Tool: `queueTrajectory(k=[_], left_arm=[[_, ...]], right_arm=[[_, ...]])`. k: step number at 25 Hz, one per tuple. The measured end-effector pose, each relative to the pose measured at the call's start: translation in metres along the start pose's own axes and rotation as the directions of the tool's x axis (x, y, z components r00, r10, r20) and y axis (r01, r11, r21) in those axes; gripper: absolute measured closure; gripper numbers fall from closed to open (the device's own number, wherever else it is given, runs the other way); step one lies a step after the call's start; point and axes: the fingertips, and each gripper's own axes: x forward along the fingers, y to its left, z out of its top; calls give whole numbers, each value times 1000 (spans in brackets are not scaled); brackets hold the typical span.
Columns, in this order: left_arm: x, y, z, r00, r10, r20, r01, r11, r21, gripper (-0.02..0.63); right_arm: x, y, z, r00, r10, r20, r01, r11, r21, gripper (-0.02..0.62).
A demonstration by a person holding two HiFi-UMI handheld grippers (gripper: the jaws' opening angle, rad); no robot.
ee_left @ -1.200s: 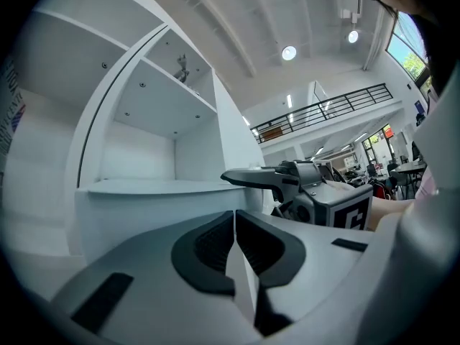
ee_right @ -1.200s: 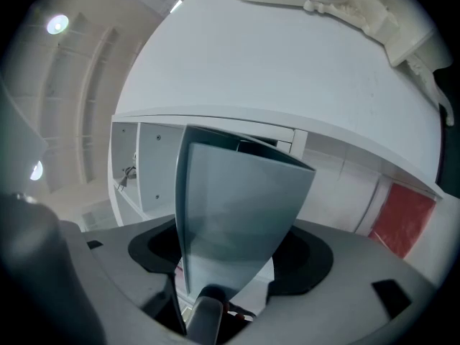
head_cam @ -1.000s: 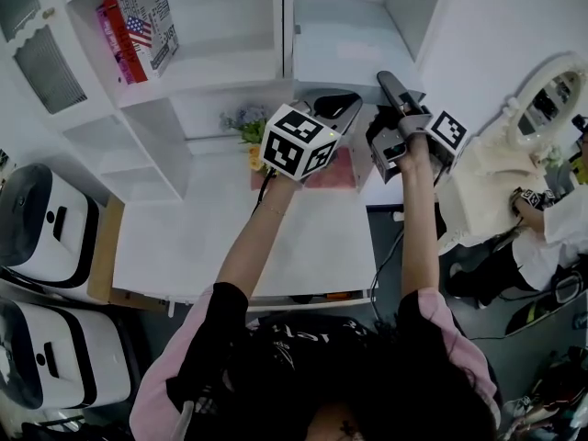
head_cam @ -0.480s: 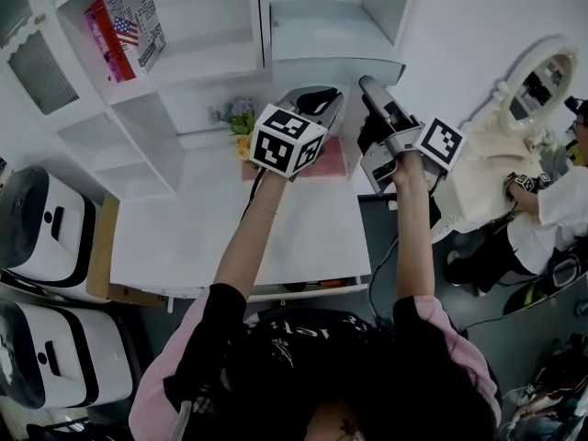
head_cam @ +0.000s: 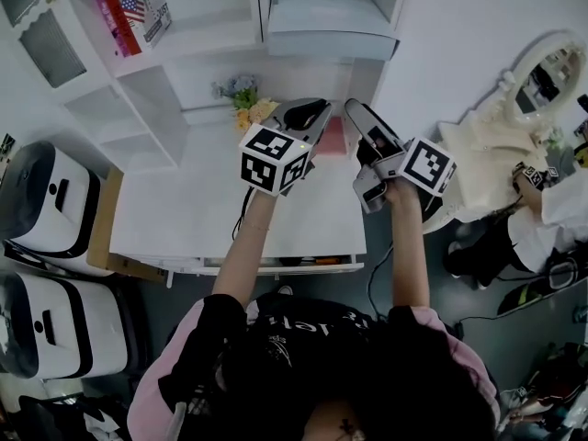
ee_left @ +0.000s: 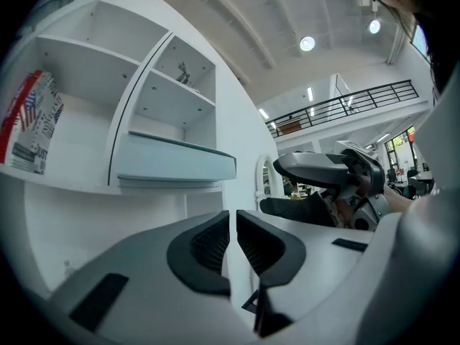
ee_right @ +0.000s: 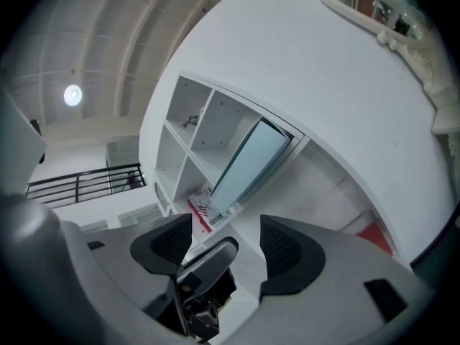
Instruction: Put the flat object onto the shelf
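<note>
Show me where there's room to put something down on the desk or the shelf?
The shelf board is bare right of the books. The desk is bare across its front and left. It's crowded at the back: flowers, the pink flat object, the left gripper and right gripper.

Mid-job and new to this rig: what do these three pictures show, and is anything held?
No robot: a person holds a two-jaw gripper in each hand. One picture looks down from the person's head onto a white desk below a shelf. The other two come from cameras riding on each gripper. The left gripper is shut on nothing; the right gripper is open and empty. On the desk are a red flat object and flowers; a book stands on the shelf.
</note>
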Motion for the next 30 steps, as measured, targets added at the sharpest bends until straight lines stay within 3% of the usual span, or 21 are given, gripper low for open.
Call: queueTrajectory(k=[4,9,14,18,22,25,30], left_arm=[[-28,-30,-29,1000,29,-9,-30,998,-51,581],[-67,-72,-66,997,71,-22,-72,993,-91,581],[-108,-123,-106,993,103,-59,-110,988,-112,581],[-149,-166,-137,984,151,-92,-163,977,-140,581],[-186,-197,-153,966,221,-134,-237,964,-119,581],[-215,-211,-163,944,279,-178,-300,948,-106,581],[-255,-219,-176,920,332,-209,-367,916,-161,581]], right_arm=[[-31,8,-33,999,-9,-36,5,995,-101,278],[-74,13,-79,995,-54,-89,29,965,-260,279],[-125,22,-129,987,-38,-157,-23,928,-371,279],[-167,29,-170,976,-16,-215,-67,925,-373,279],[-199,34,-207,957,-6,-289,-101,930,-354,279],[-216,41,-233,938,5,-348,-137,925,-354,280],[-226,57,-261,919,35,-393,-180,924,-339,286]])
